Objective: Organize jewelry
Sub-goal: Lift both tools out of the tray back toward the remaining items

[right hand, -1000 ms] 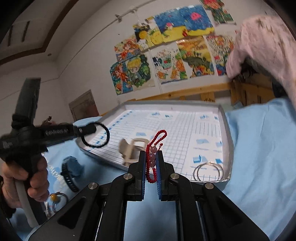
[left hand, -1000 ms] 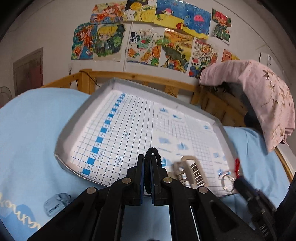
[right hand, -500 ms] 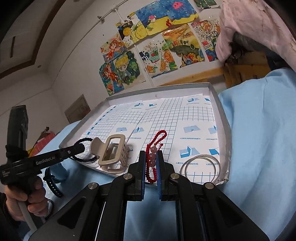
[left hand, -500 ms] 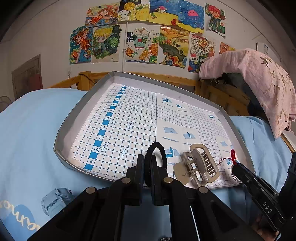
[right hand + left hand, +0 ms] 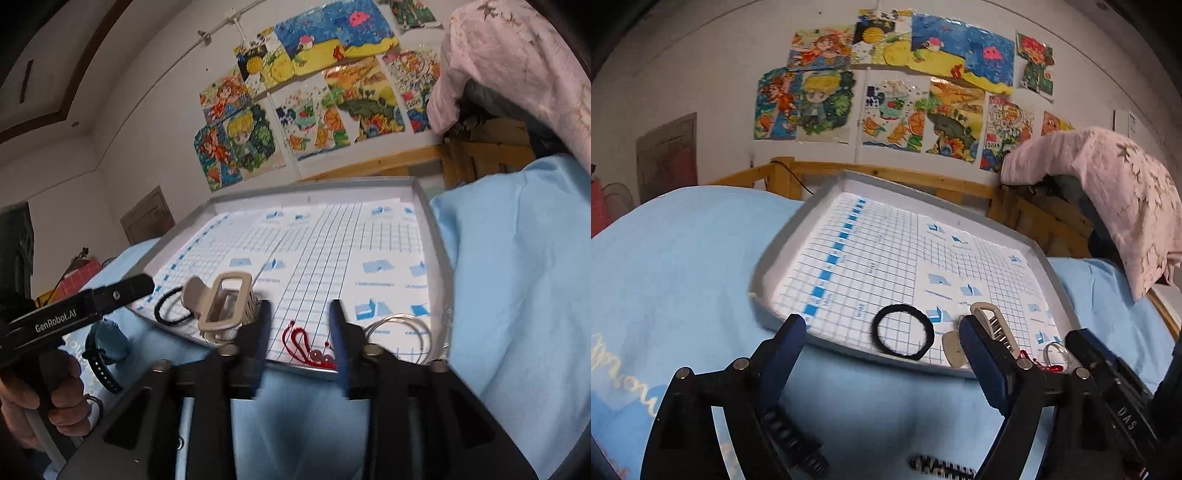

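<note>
Jewelry lies along the near edge of the grid-lined tray (image 5: 764,273), none of it held. Left gripper (image 5: 882,334): fingers (image 5: 790,336) spread wide, empty; black hair tie (image 5: 902,335) flat on the tray between them, clear of both pads. Right finger hides part of the beige hair claw (image 5: 991,321); past it only slivers of the red bead bracelet (image 5: 1049,366) and silver ring (image 5: 1055,349) show.

Right gripper (image 5: 301,332): fingers (image 5: 341,332) parted, empty. Red bead bracelet (image 5: 306,345) lies on the tray between them, its near end cut off by the tray lip. Hair claw (image 5: 223,304) just left of the left finger, contact unclear. Hair tie (image 5: 171,308) half hidden behind the claw. Thin silver hoop (image 5: 399,330) right of the fingers, faint and blurred. Tray rests on a blue bedsheet (image 5: 517,277). A dark wristwatch (image 5: 98,354) lies on the sheet left of the tray, partly behind the hand (image 5: 48,406) holding the left gripper.
</note>
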The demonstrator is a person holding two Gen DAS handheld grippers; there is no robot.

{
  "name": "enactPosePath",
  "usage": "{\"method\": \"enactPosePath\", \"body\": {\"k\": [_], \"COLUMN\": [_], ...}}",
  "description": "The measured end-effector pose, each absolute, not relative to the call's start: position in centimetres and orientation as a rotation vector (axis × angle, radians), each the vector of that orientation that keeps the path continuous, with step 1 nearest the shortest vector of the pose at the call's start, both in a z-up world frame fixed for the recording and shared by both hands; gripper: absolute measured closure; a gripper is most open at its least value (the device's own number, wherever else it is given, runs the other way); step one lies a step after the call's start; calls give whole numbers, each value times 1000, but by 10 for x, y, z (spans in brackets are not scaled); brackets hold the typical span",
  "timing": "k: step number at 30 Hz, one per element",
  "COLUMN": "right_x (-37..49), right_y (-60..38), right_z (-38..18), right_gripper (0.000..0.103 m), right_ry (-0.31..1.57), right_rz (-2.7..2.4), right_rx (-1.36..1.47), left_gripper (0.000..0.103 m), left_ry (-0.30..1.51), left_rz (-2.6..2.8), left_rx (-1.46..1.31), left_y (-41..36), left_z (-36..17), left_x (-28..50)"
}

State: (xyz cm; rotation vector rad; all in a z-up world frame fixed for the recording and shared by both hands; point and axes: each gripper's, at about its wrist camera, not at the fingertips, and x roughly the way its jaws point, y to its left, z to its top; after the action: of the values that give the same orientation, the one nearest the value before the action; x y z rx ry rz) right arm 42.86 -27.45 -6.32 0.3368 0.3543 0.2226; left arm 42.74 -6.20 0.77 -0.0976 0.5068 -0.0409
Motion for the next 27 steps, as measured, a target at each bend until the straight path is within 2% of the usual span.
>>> {"method": "enactPosePath", "body": {"k": [2, 4, 8, 13, 16, 22, 27], "right_x": [419, 406, 374, 329, 294, 237, 187], "right_y": [-274, -271, -264, -257, -248, -234, -233], "right_z": [-54, -40, -8, 29, 45, 71, 64], "right_gripper": [68, 53, 40, 11, 3, 2, 2], "right_ry": [333, 303, 248, 200, 141, 83, 87], "right_rz": [201, 182, 188, 229, 220, 220, 221], "right_rx": [318, 283, 249, 254, 208, 106, 133], "left_gripper": [6, 2, 0, 0, 0, 0, 0], "left_ry": [487, 454, 415, 374, 349, 325, 340], "left_rz": [-18, 9, 34, 35, 23, 6, 16], "left_rx": [-99, -94, -94, -135, -177, -189, -188], "left_y": [-56, -51, -38, -20, -9, 8, 24], "left_z": [17, 27, 51, 72, 79, 69, 49], "left_x": [414, 398, 366, 319, 287, 221, 179]}}
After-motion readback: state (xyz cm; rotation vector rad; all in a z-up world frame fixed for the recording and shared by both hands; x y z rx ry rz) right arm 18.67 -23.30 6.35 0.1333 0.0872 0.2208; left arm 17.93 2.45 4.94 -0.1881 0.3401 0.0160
